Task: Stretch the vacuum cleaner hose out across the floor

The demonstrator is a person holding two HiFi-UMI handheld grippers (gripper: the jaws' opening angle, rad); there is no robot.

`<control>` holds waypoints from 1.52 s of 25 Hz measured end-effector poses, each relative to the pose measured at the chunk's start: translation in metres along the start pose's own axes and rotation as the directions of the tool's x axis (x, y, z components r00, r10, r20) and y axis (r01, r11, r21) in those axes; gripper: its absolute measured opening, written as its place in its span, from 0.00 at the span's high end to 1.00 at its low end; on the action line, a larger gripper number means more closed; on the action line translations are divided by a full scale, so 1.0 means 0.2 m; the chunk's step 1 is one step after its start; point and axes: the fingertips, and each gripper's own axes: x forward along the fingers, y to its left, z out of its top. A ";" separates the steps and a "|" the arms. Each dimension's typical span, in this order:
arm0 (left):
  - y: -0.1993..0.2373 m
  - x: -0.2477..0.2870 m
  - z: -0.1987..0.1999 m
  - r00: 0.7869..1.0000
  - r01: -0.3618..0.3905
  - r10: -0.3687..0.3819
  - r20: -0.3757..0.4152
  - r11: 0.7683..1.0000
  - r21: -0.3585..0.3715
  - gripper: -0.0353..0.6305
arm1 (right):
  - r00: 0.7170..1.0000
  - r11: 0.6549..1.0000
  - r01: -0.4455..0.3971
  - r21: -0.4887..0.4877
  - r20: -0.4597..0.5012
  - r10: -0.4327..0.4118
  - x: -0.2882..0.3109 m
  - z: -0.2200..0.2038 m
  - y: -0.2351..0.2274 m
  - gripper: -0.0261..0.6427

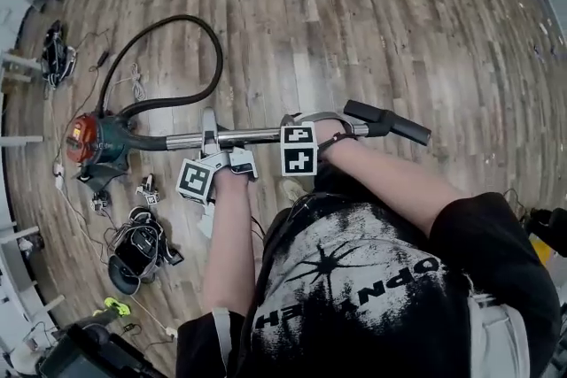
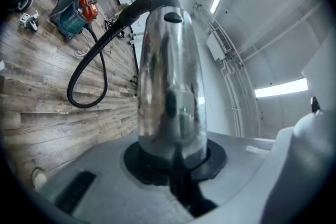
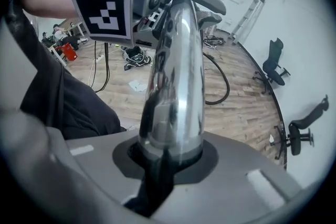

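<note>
Both grippers are on the vac's chrome tube (image 1: 257, 136), which runs 9-to-3 across my head view. The left gripper (image 1: 211, 137) has its fingers pinching the tube near the 9 o'clock end. In the left gripper view (image 2: 173, 160) the shiny tube (image 2: 170, 71) sits clamped betw. the fingers w/ no gap showing. The right gripper (image 1: 297, 130) grips the same tube just to the 3 o'clock side of the left one. In its own view (image 3: 170, 157) the fingers are likewise pinched on the tube (image 3: 176, 76), and the left gripper's marker cube (image 3: 102, 13) shows further up the tube. Past the right gripper, at 3 o'clock, the tube ends in a black handle (image 1: 390, 121). The vacuum cleaner (image 1: 93, 140), teal w/ a red end, sits on the wood floor (image 1: 372, 22) at 9 o'clock from the left gripper, near the frame edge. The hose (image 1: 190, 57) isn't stretched: it lies curled in a loop on the floor, rising from the vac toward 12 o'clock, arching over and coming back to join the tube's 9 o'clock end. The left gripper view shows the same loop (image 2: 86, 68) leading to the vac (image 2: 73, 10). A dark bag (image 1: 137, 252) lies at 7 o'clock from the left gripper. Office chairs (image 3: 273, 63) stand by the wall at 3 o'clock in the right gripper view.
</note>
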 end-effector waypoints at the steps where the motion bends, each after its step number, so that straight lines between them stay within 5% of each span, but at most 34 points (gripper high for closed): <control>1: 0.01 0.00 -0.03 1.000 0.008 -0.008 -0.018 1.000 -0.008 0.88 | 1.000 1.000 0.006 0.018 -0.009 -0.006 0.00 -0.03 0.02 0.85; 9: 0.09 -0.02 -0.20 0.996 0.008 -0.006 -0.093 1.000 0.020 0.88 | 0.999 0.994 0.048 0.098 -0.027 -0.046 0.02 -0.18 0.10 0.86; 17: -0.10 0.04 -0.41 0.997 0.001 0.001 -0.073 1.000 0.030 0.88 | 1.000 0.997 0.009 0.082 0.004 -0.009 -0.19 -0.37 0.07 0.86; 26: -0.15 0.02 -0.76 0.990 -0.106 0.105 0.092 0.994 0.006 0.88 | 0.991 0.989 -0.129 -0.075 0.004 0.130 -0.33 -0.78 0.04 0.86; 38: -0.15 -0.21 -1.10 0.932 -0.224 0.234 0.277 0.972 -0.067 0.88 | 0.950 0.916 -0.307 -0.258 -0.035 0.309 -0.44 -1.15 0.21 0.86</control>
